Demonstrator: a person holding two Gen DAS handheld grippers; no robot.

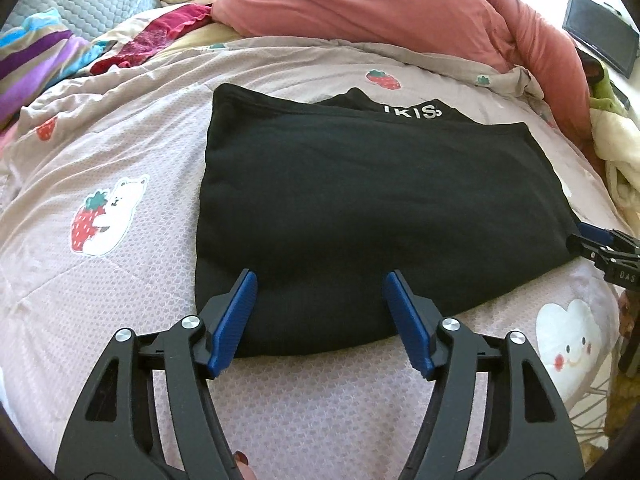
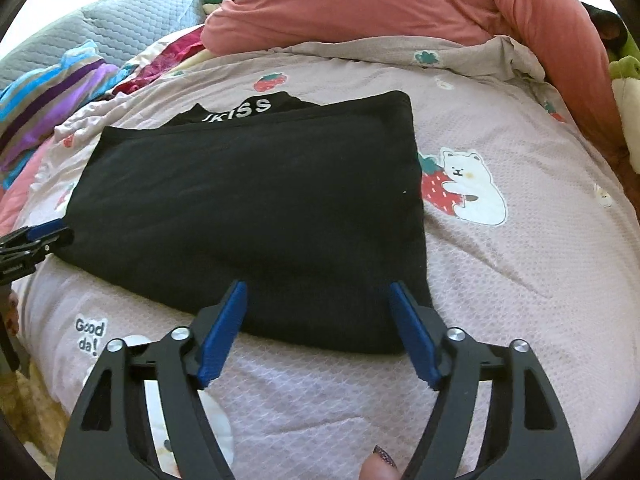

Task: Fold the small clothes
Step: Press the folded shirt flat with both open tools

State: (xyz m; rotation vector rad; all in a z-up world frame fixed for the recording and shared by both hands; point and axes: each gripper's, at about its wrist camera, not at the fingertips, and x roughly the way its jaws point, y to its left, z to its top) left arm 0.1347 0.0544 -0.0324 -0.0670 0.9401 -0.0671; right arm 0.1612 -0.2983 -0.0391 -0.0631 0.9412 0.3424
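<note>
The black garment (image 1: 360, 208) lay flat on the bed's strawberry-print quilt (image 1: 120, 280), folded over once so a white-lettered waistband (image 1: 412, 111) peeked past its far edge; probably a further fold remained. The left hand-held gripper (image 1: 318, 316) and right hand-held gripper (image 2: 316, 326) both stood wide apart over its near edge, gripping nothing.

Bright daylight, soft shadows, sharp focus, fisheye-curved dark edges
</note>
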